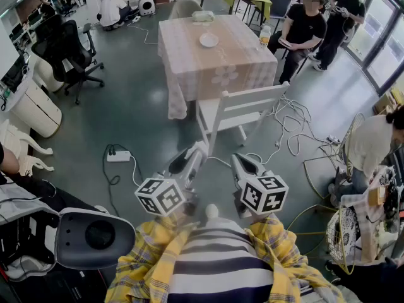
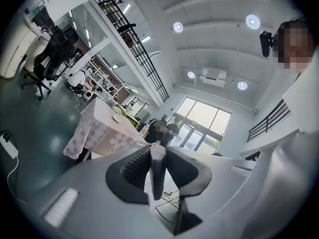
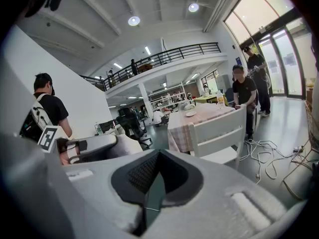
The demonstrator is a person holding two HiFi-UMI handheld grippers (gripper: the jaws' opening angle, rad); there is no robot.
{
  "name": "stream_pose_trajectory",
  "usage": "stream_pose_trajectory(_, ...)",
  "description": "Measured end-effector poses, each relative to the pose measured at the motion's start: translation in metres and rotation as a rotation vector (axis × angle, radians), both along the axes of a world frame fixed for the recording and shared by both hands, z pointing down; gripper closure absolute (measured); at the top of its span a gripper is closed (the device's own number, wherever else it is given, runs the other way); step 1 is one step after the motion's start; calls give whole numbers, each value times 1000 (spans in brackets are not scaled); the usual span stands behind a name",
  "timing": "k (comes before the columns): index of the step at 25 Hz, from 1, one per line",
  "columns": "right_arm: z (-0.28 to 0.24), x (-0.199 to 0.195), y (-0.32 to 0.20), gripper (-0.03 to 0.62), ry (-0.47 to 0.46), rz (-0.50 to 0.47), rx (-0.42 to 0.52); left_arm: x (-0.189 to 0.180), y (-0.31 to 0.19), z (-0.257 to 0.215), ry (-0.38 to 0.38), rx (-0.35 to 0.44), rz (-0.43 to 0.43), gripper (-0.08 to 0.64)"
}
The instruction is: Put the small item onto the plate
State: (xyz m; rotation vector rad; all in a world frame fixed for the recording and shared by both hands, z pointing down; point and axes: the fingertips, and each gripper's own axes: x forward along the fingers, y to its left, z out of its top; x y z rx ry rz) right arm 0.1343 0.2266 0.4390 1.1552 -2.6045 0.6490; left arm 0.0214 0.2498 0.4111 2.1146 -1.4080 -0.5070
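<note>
A: So, where's the small item [image 2: 156, 171]?
B: Pinched between the pads of the left tongs [image 1: 193, 154], a pale narrow piece; they're closed on it.
A: And the right tongs [image 3: 157, 159]?
B: Pads together, nothing between them.
A: The plate [image 1: 208, 40]?
B: On the checked-cloth counter [image 1: 189, 68], well apart from both tongs, beyond a white chair [image 1: 240, 109]; a bottle [image 1: 264, 35] stands at the counter's right edge

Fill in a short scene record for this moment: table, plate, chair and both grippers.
Table: checked cloth, well ahead of both grippers
Plate: white, on the table
Chair: white, at the table's near side
Left gripper: closed on a small pale item
Right gripper: shut, empty
</note>
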Motion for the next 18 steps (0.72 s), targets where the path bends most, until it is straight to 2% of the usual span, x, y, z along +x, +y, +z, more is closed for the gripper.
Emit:
stream_pose_trajectory(9, 12, 48, 2, 597, 7, 23, -17, 39, 7, 11, 22, -15, 4, 474)
stream_pose_trajectory(15, 7, 26, -36, 595, 20, 32, -9, 18, -29, 7, 39, -22, 8, 472)
stream_pose_trajectory(18, 5, 26, -51, 595, 24, 23, -11, 20, -45, 2, 43, -15, 5, 474)
